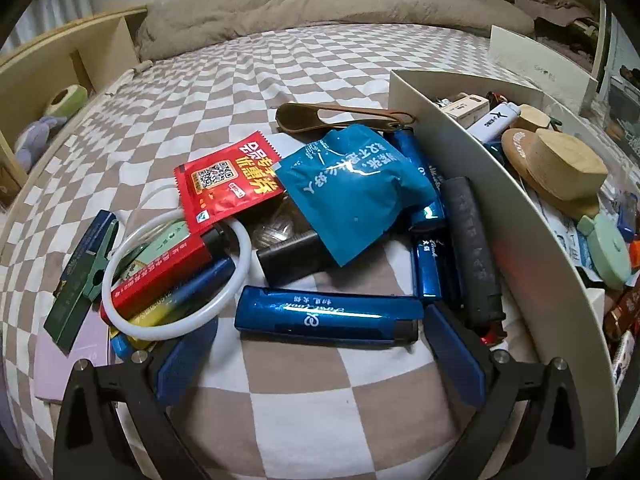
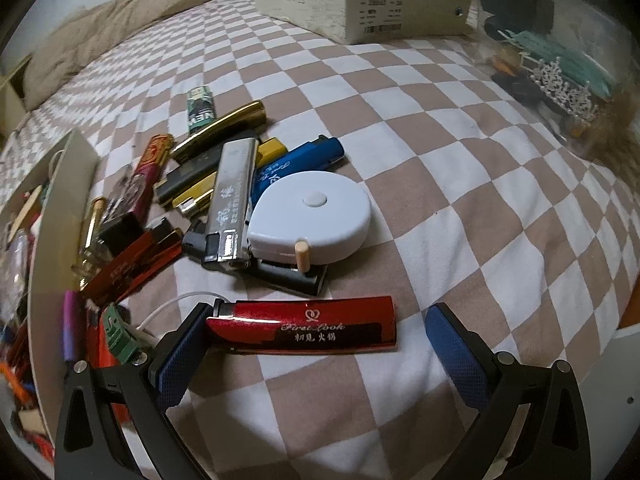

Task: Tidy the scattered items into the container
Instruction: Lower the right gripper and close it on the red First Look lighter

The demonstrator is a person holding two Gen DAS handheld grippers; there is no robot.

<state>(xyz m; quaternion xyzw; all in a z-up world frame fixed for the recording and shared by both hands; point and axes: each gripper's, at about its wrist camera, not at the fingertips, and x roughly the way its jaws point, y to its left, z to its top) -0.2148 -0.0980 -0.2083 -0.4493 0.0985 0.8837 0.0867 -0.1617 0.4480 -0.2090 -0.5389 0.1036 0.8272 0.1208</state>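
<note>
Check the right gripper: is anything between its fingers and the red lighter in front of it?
Nothing visible. The red lighter lies crosswise on the checkered bedspread between the open right gripper fingers, its cap end at the left pad. The white tape measure sits beyond it, clear.

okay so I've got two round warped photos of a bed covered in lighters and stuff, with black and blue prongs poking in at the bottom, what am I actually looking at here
Those prongs are handheld grippers: a person holds one two-finger tool in each hand, and each tool has a fisheye camera looking along its fingers, hence the warping.

One picture is from the left gripper. It is open, empty, and sits just short of a blue lighter lying crosswise on the checked bedspread. Behind lie a teal packet, a red packet and a white ring. To the right is the cream box, already holding many small things.

The other is from the right gripper, also open. A red lighter lies between its fingers, ungripped. Beyond it sit a white tape measure and a silver lighter in a pile of more lighters.
</note>
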